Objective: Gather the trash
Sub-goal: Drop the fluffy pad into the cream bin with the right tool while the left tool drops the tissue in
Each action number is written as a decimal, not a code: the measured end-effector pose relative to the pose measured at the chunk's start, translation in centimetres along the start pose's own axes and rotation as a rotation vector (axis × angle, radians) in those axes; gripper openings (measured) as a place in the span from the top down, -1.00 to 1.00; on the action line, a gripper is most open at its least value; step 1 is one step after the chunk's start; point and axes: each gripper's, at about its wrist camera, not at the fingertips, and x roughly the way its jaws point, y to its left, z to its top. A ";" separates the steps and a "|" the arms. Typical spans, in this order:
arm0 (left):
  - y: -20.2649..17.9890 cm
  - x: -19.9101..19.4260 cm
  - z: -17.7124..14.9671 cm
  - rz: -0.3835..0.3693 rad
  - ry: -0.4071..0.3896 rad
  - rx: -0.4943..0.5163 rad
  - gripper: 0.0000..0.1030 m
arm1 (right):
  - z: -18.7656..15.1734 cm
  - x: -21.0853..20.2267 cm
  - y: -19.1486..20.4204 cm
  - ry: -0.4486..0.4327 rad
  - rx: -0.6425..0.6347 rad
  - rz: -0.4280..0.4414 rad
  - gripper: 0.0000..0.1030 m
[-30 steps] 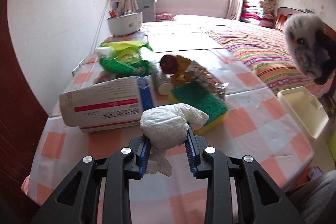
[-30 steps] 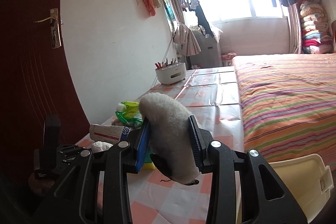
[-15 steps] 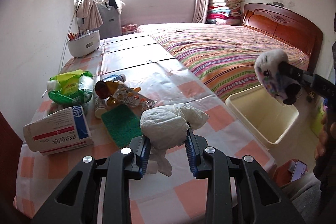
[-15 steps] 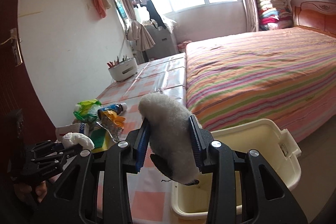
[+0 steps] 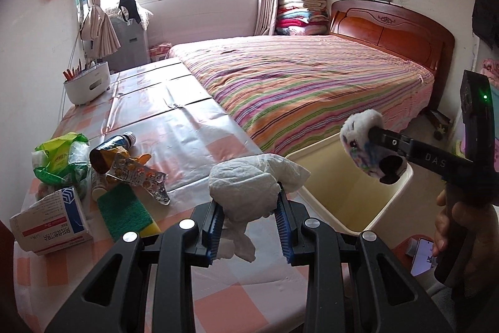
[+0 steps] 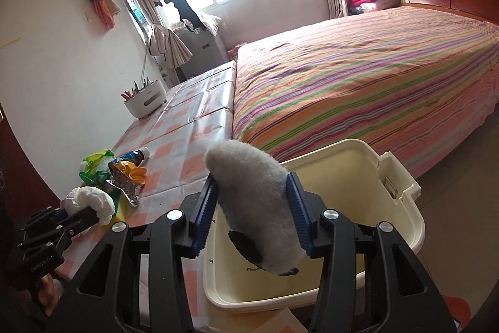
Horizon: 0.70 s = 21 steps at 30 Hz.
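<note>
My left gripper (image 5: pixel 249 220) is shut on a crumpled white tissue wad (image 5: pixel 246 189), held above the table's right edge beside the cream plastic bin (image 5: pixel 355 208). My right gripper (image 6: pixel 254 217) is shut on a fluffy white plush toy (image 6: pixel 255 192) with a dark patch, held over the bin (image 6: pixel 405 208). In the left wrist view the right gripper (image 5: pixel 371 145) holds the plush (image 5: pixel 365 149) above the bin's far rim. In the right wrist view the left gripper (image 6: pixel 93 208) and tissue (image 6: pixel 93 198) sit at the left.
On the checked tablecloth (image 5: pixel 187 145) lie a green bag (image 5: pixel 59 158), a brown bottle (image 5: pixel 109 152), a foil wrapper (image 5: pixel 137 173), a green sponge (image 5: pixel 124 211) and a white box (image 5: pixel 50 223). A white pencil holder (image 5: pixel 87 83) stands far back. A striped bed (image 5: pixel 296 83) lies right.
Both grippers have swung right, away from the table clutter and toward the bin. The plush now hangs over the bin opening; the tissue is nearer the bin's edge.
</note>
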 end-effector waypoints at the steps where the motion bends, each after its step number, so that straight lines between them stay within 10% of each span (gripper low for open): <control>1: -0.2 0.1 0.1 -0.005 0.001 0.004 0.42 | 0.0 0.0 0.0 -0.001 0.003 -0.002 -0.01; 10: -3.0 2.1 1.2 -0.060 0.024 0.046 0.42 | 0.6 -3.7 -2.9 -0.166 0.132 -0.085 -0.51; 21: -7.6 6.0 2.6 -0.131 0.104 0.101 0.38 | 1.2 -7.1 -5.4 -0.319 0.244 -0.138 -0.57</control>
